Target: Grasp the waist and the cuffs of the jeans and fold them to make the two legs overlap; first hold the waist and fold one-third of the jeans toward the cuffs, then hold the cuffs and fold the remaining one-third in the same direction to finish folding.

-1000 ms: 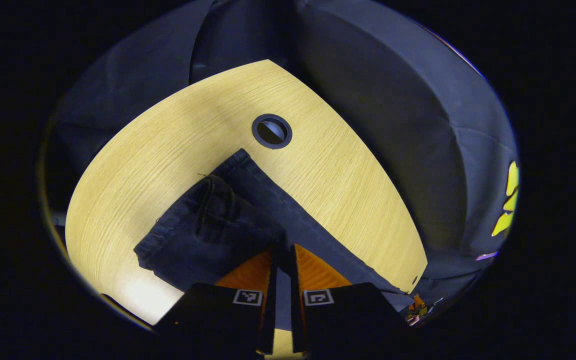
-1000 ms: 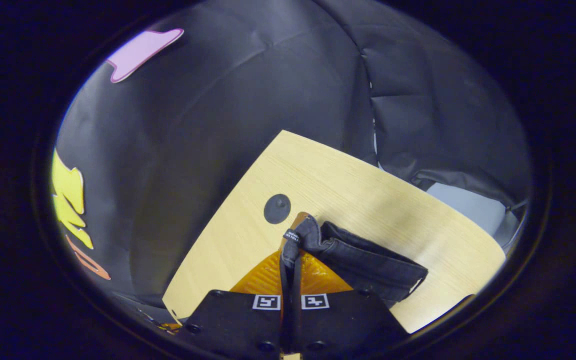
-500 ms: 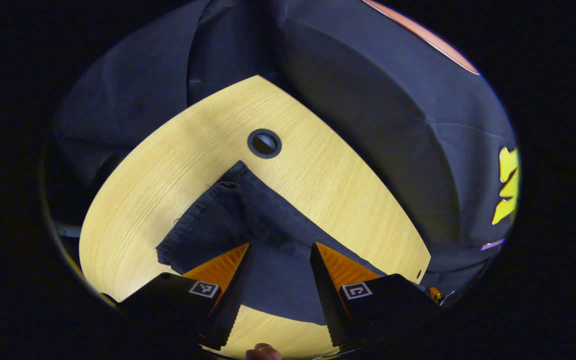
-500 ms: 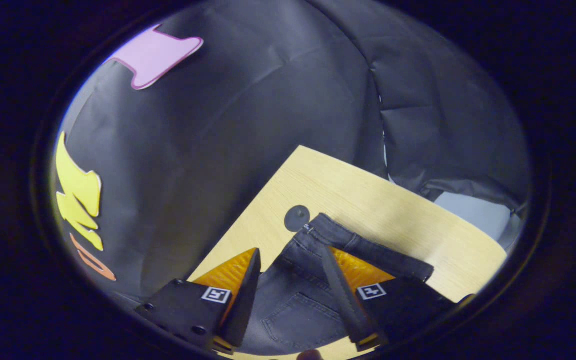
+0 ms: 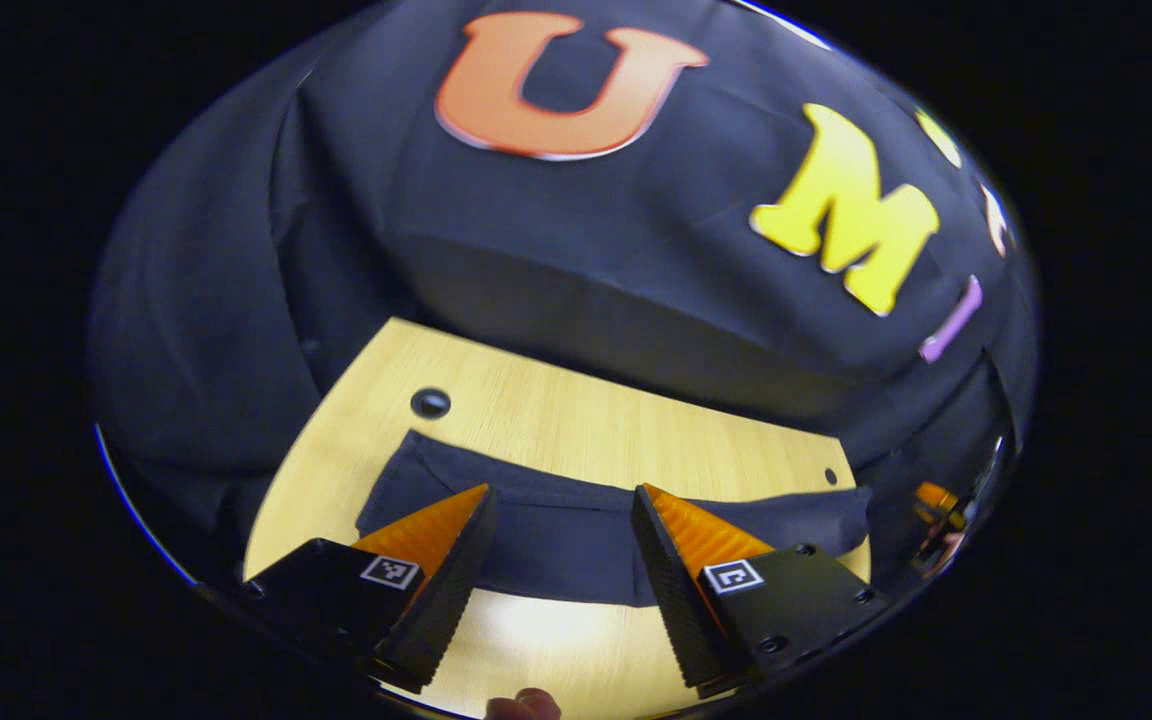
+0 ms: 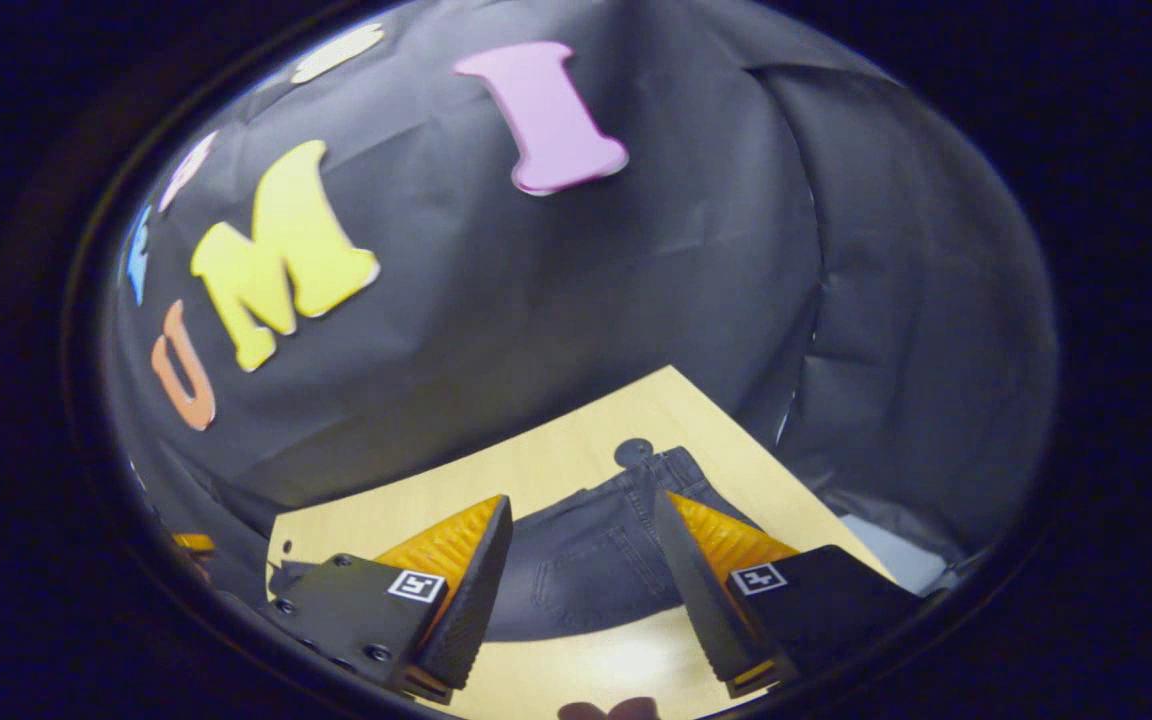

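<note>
Left gripper [image 5: 556, 520]: fingers spread wide, holding nothing, raised above the counter [image 5: 576, 420]. Right gripper [image 6: 581, 530]: fingers likewise spread wide, empty, clear of the cloth.

Between and beyond both pairs of fingers lie the jeans [image 5: 576, 530], dark denim, spread as a long narrow band on the light wood counter. In the left gripper view the band runs across the counter from near a round grommet hole [image 5: 430, 403] at the far left corner toward the right edge. In the right gripper view the waist [image 6: 676, 465] lies at the far end beside a dark round cover, with a back pocket [image 6: 586, 575] visible nearer the fingers. The legs appear to lie one over the other; this is a judgement from the single narrow band, not confirmed at the cuffs, which are not clearly visible.

Handling assessment: denim is soft and limp but fairly heavy and thick at the seams. It will sag between two hold points and drag on the wood. It is not fragile and not slippery.

Recommended hold: both layers pinched at the waistband, one gripper at each corner of the waist, where the stitched band gives firm purchase. A shallow pinch risks catching only the top layer and pulling the legs out of alignment.
</note>
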{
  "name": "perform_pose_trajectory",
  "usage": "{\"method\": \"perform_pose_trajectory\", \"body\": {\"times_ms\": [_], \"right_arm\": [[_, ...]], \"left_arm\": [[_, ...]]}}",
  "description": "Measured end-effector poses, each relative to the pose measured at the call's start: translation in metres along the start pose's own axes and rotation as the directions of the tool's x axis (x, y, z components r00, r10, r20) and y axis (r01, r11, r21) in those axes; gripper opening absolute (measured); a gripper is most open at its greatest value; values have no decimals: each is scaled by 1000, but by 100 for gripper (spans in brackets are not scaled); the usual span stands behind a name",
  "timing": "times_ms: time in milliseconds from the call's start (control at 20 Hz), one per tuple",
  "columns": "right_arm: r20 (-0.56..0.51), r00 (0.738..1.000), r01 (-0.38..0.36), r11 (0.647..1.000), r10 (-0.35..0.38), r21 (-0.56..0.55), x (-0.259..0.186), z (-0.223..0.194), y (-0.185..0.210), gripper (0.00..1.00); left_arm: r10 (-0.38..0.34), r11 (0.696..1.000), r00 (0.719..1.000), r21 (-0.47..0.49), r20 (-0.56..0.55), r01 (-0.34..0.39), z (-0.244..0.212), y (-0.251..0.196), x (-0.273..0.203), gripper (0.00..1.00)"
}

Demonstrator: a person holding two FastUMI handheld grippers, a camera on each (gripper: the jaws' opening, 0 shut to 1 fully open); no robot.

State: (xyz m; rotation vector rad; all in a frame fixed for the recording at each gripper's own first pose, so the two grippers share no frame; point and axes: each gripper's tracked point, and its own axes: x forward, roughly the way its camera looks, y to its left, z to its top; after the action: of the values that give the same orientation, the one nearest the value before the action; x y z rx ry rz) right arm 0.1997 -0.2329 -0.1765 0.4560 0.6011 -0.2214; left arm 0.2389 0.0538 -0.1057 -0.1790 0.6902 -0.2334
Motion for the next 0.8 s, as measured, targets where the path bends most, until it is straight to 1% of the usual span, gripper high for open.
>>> {"method": "perform_pose_trajectory", "body": {"times_ms": [50,100,150,250,300,350,400,450,500,600,700,800], "right_arm": [[21,1000,-8,1000,9,-30,-20,-2,6,90],[40,999,-14,998,16,-55,-41,-6,11,86],[61,998,-7,997,12,-76,-62,-9,13,86],[125,992,30,992,-14,-125,-101,-17,15,86],[150,988,52,987,-29,-154,-117,-24,16,99],[162,986,69,982,-40,-176,-133,-34,17,99],[167,984,89,978,-57,-189,-146,-44,17,99],[168,984,94,976,-61,-198,-156,-53,20,94],[168,983,103,973,-68,-208,-165,-61,20,99],[165,983,112,966,-75,-232,-180,-76,16,99],[161,984,112,964,-73,-242,-186,-81,12,100],[143,987,108,966,-76,-233,-176,-88,2,99]], "left_arm": [[10,998,999,59,53,-13,5,-3,-11,91],[13,995,995,99,98,-22,7,-10,-25,98],[17,992,989,123,147,-36,8,-17,-33,98],[13,989,968,140,249,-49,7,-27,-46,100],[9,988,960,145,281,-51,2,-25,-54,99],[8,988,950,147,311,-56,-2,-22,-59,99],[9,988,946,143,324,-59,-6,-21,-60,99],[1,990,945,134,328,-48,-12,-22,-58,99],[-9,993,945,113,326,-30,-20,-25,-55,99],[-46,997,934,72,353,22,-34,-42,-56,99],[-67,997,922,49,381,52,-37,-69,-65,99],[-63,998,927,45,369,50,-39,-81,-60,99]]}}
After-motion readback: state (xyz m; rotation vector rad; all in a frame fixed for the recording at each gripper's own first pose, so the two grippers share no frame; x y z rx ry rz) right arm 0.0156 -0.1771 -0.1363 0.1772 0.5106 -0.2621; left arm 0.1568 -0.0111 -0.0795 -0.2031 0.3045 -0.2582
